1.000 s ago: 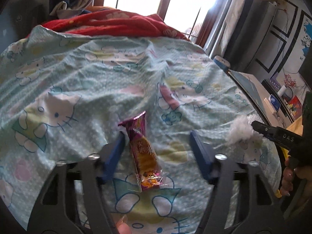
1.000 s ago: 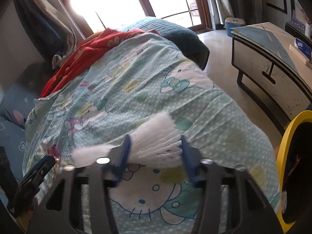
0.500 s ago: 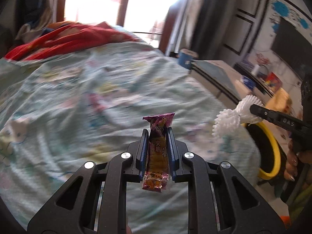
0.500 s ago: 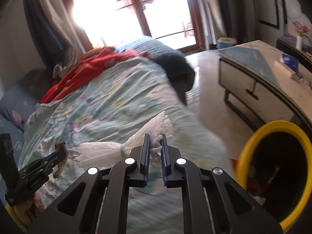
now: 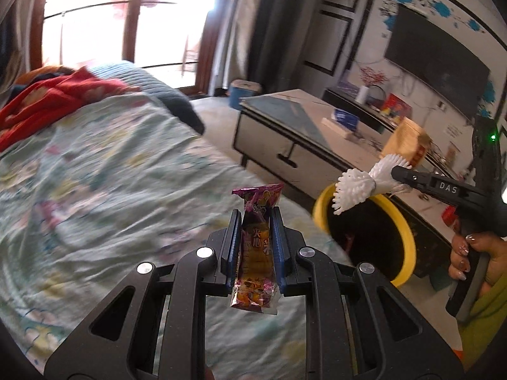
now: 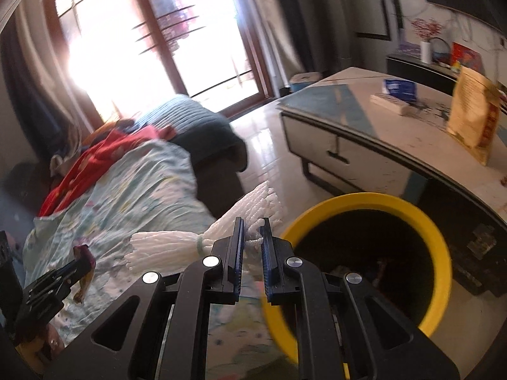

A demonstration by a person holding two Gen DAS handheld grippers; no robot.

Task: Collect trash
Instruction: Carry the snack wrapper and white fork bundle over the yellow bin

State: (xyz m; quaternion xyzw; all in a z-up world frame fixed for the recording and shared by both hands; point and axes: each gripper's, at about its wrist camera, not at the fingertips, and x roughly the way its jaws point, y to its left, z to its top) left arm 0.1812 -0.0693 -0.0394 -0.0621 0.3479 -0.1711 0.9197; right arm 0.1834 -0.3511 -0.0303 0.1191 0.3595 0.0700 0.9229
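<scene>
Left gripper (image 5: 255, 221): clamped on a wrapper (image 5: 257, 247), held above the bed (image 5: 95, 190); the blue pads press the packet on both sides.
Wrapper: purple and yellow snack packet, upright between the fingers, its crimped top sticking out past the tips and its lower end hanging below them.
Right gripper (image 6: 253, 231): closed tight on a foam net (image 6: 202, 237), pads nearly meeting.
Foam net: white, banded in the middle, fanned at both ends; one end spreads left of the fingers, the other pokes out ahead of them. In the left view it hangs over the near rim of the bin (image 5: 408, 231).
Bin: black with a yellow rim, standing on the floor between the bed and a low cabinet (image 6: 348, 145); dark inside, contents unclear.
Right hand (image 5: 475, 259): wrapped around the right gripper's handle, at the right edge of the left view.
Bed: pale green cartoon-print sheet, red blanket (image 5: 47, 101) bunched at the far end.
</scene>
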